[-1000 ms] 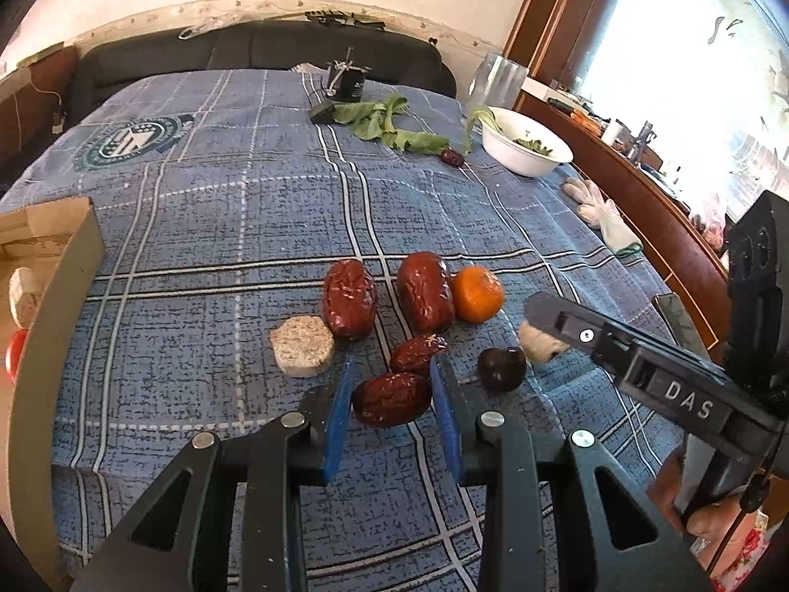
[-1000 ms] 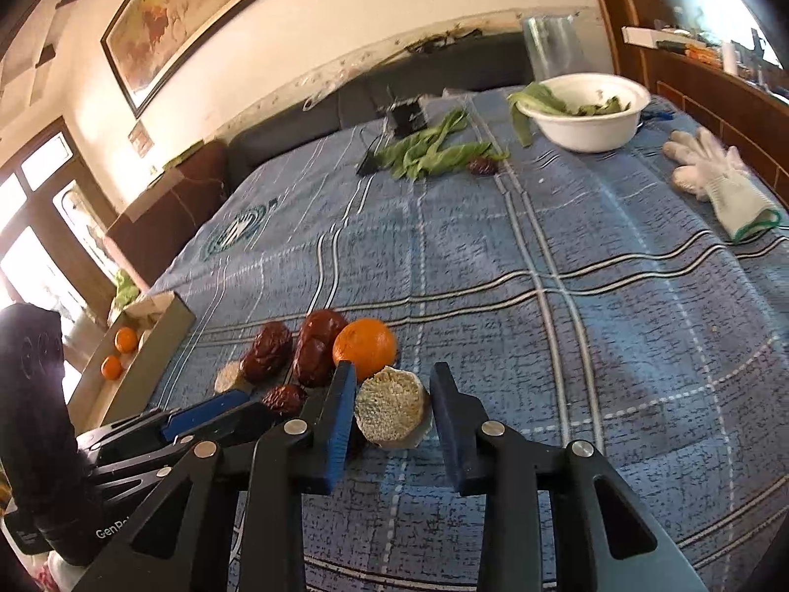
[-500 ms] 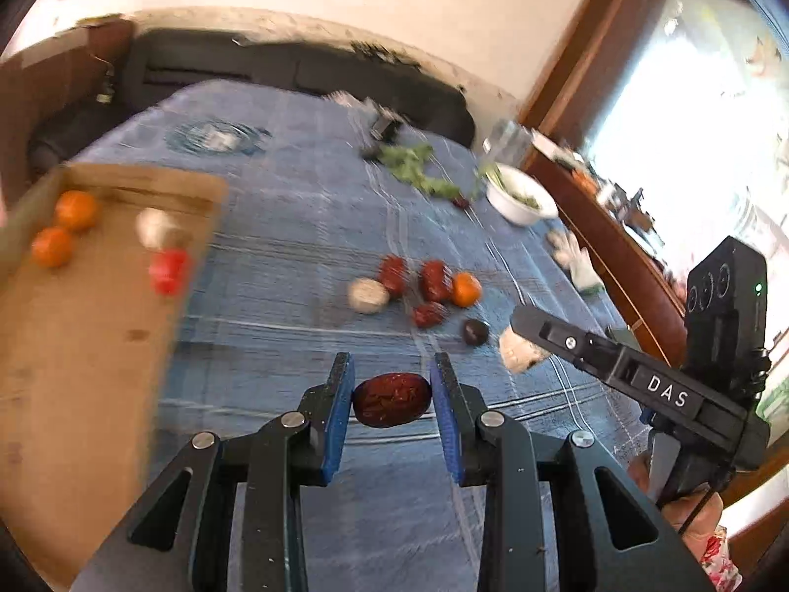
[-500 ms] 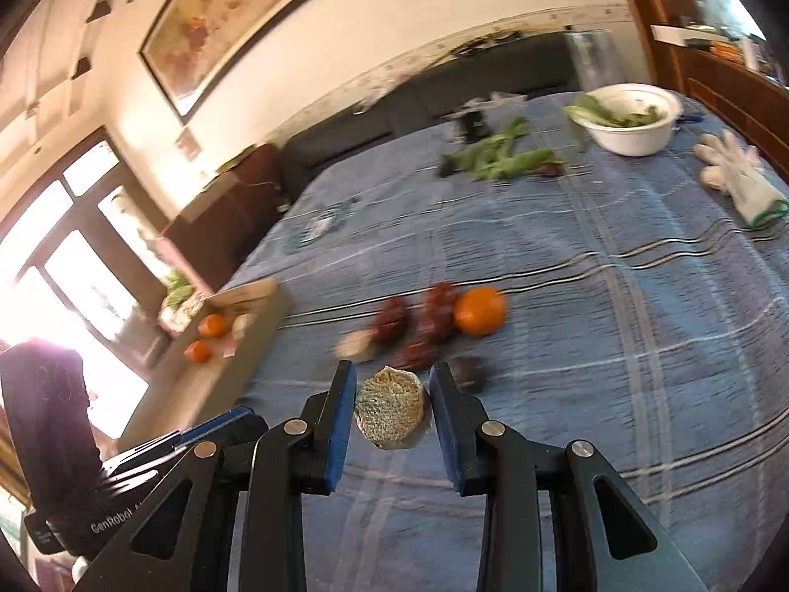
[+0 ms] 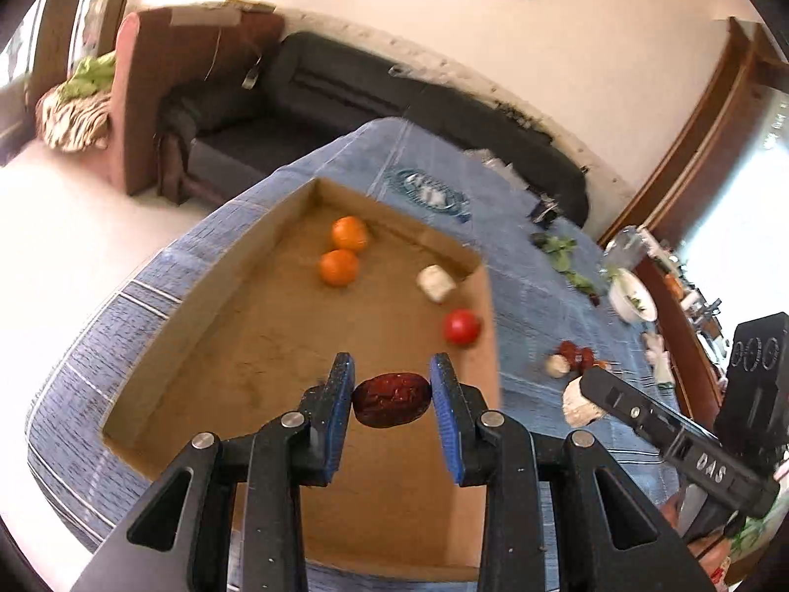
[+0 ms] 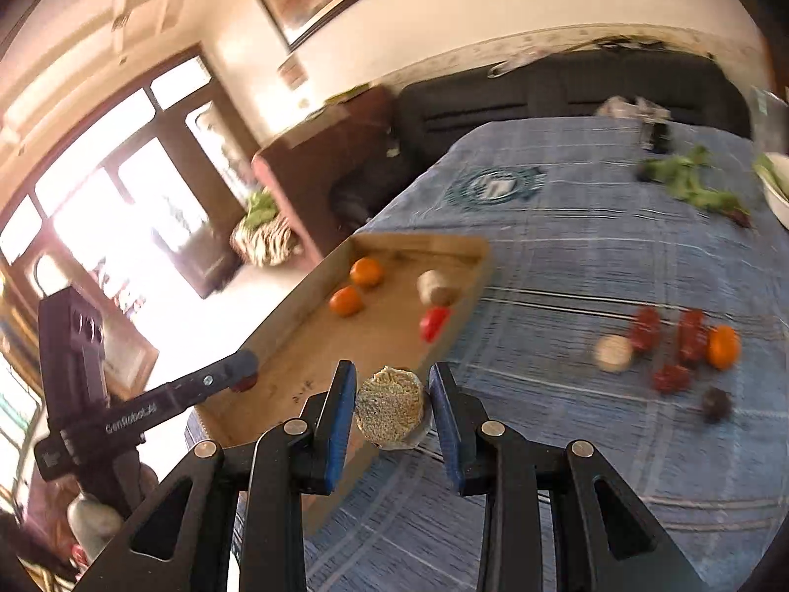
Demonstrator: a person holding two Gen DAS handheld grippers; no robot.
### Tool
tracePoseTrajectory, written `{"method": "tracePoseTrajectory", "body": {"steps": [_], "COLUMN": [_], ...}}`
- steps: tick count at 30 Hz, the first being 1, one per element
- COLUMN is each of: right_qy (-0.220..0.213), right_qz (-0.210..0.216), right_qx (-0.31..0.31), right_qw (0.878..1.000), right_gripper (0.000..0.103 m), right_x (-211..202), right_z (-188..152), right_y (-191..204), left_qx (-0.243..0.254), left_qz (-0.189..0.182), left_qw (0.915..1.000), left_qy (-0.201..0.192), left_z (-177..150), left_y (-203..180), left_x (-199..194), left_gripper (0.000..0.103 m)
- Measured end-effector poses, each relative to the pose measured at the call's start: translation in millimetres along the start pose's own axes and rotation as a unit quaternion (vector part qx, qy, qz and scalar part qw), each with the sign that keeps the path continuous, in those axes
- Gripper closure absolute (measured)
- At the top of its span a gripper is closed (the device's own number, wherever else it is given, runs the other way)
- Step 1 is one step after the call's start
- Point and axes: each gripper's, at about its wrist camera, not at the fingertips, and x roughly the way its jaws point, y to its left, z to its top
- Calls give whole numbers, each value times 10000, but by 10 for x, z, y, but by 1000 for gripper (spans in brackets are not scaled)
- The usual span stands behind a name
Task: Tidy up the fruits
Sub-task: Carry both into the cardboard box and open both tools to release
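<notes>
My left gripper (image 5: pixel 392 397) is shut on a dark red date (image 5: pixel 392 405) and holds it above the near part of a shallow cardboard box (image 5: pixel 236 345). The box holds two oranges (image 5: pixel 340 266), a pale round piece (image 5: pixel 435 283) and a red tomato (image 5: pixel 461 326). My right gripper (image 6: pixel 392 402) is shut on a beige round cake (image 6: pixel 389 412), over the box's near right edge (image 6: pixel 463 306). More dates (image 6: pixel 690 330), an orange (image 6: pixel 722 345), a pale cake (image 6: pixel 613 352) and a dark fruit (image 6: pixel 716 403) lie on the blue cloth.
The table has a blue checked cloth (image 6: pixel 591 227). Green leaves (image 6: pixel 690 187) and a white bowl (image 6: pixel 779 192) are at the far right. A black sofa (image 5: pixel 345 98) stands behind the table. The right gripper also shows in the left wrist view (image 5: pixel 587 397).
Both grippers have swung left from the fruit pile toward the cardboard box, each still holding its item. The left one is now over the box.
</notes>
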Motion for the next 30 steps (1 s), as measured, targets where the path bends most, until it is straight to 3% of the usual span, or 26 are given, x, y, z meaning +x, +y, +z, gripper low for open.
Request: {"method": "tracePoseTrajectory", "body": {"steps": [9, 14, 24, 27, 30], "right_qy": [667, 924, 980, 985, 919], "right_qz": [-212, -371, -507, -492, -462], "right_qx": [-303, -357, -336, -230, -182], "right_qw": [9971, 9944, 9933, 9937, 9945], "right_gripper": [68, 68, 68, 67, 61], "right_x": [904, 1286, 1502, 1515, 1446], "right_z": [223, 356, 429, 434, 445], "right_y": [212, 202, 194, 159, 160], "left_qx": [-171, -613, -637, -750, -932], "left_qz": [468, 507, 525, 487, 371], "left_qw": [9944, 9876, 9868, 9866, 9871], "left_qy": [934, 1355, 1395, 1363, 1247], "left_z": [359, 470, 643, 649, 652], "left_y": [297, 521, 554, 584, 603], "left_x": [620, 897, 1039, 1007, 910], "left_gripper": [72, 72, 71, 62, 61]}}
